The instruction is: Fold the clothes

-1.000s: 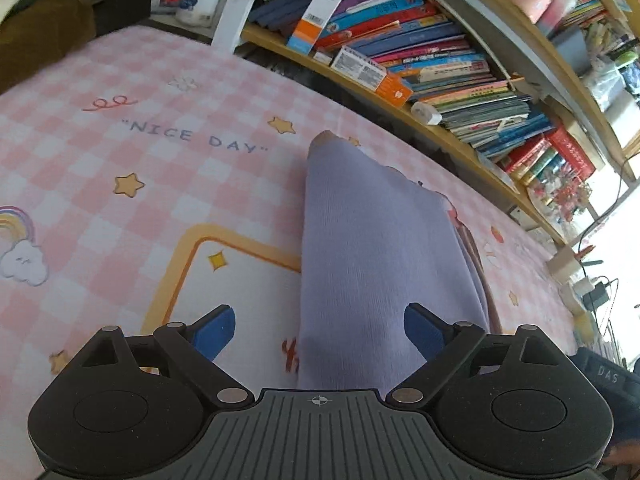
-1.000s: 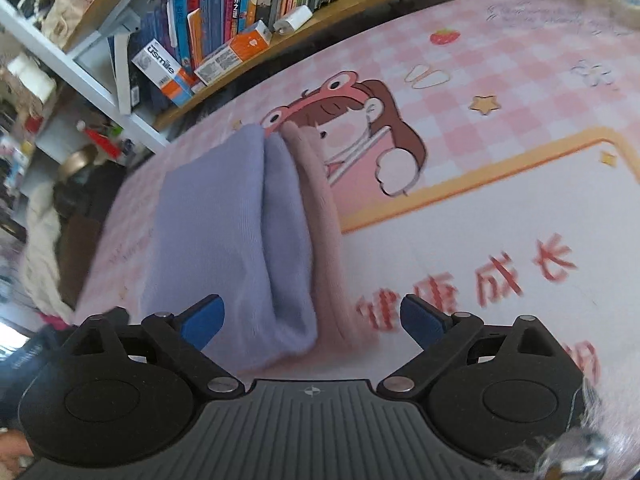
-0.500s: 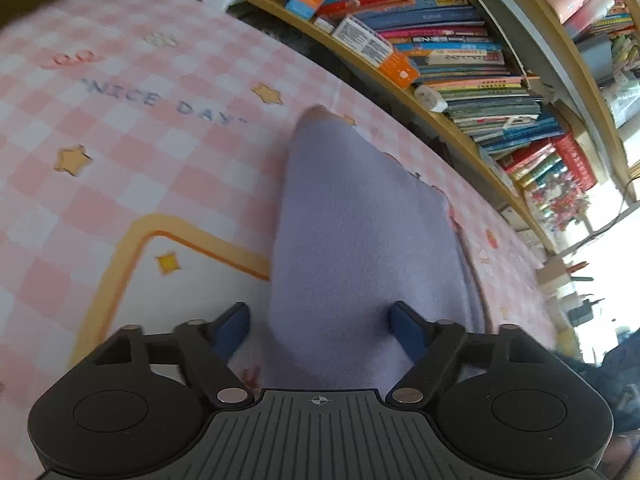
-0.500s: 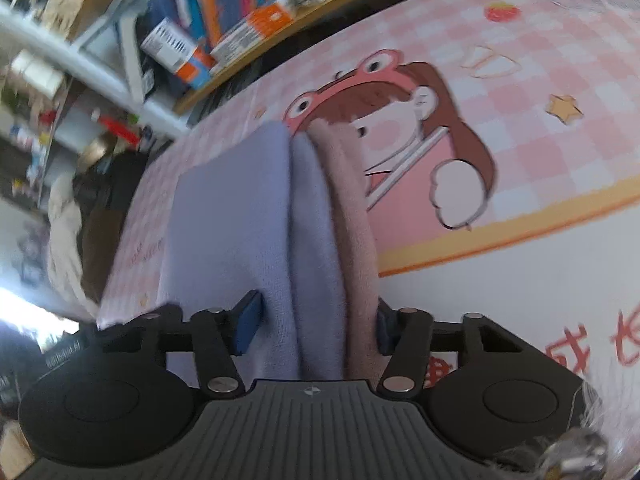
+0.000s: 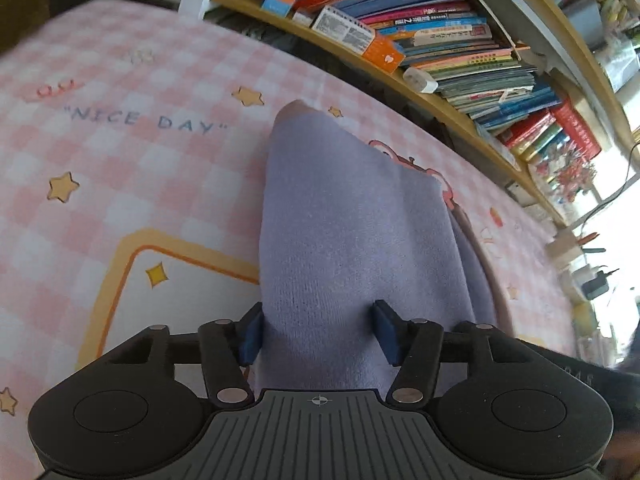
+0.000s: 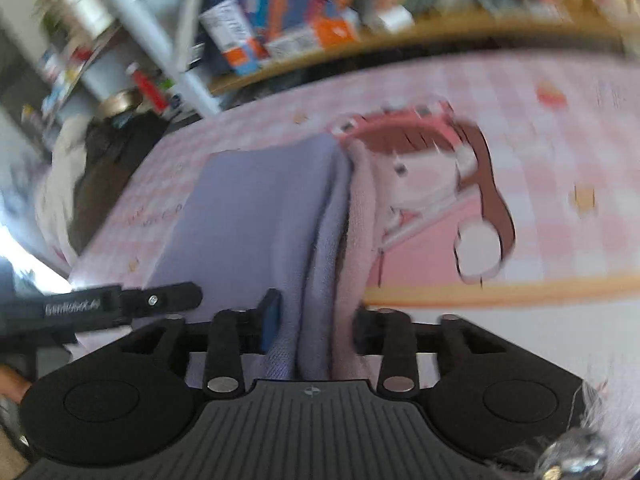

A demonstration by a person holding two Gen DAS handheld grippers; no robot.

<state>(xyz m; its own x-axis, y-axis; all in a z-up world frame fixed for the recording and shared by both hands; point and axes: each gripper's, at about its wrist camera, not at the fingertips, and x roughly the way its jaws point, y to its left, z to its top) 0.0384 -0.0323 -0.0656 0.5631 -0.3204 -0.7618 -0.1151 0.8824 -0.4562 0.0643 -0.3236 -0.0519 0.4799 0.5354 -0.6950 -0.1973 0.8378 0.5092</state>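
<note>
Item: lilac garment (image 5: 352, 232), folded in layers, frame centre, on pink checked mat (image 5: 132, 168).
Left gripper (image 5: 318, 330): pads pressed into near edge.
Right gripper (image 6: 314, 320): pinching stacked layers, pink one (image 6: 360, 216) included.
Handling advice: hold every layer; move both ends level.
Room: crowded bookshelf (image 5: 460, 40), upper right.

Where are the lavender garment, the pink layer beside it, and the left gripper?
lavender garment (image 5: 352, 232): left wrist view, middle of its top face.
pink layer (image 6: 360, 216): right wrist view, its long folded edge.
left gripper (image 5: 318, 334): left wrist view, midway between the blue fingertips, over the cloth.
</note>
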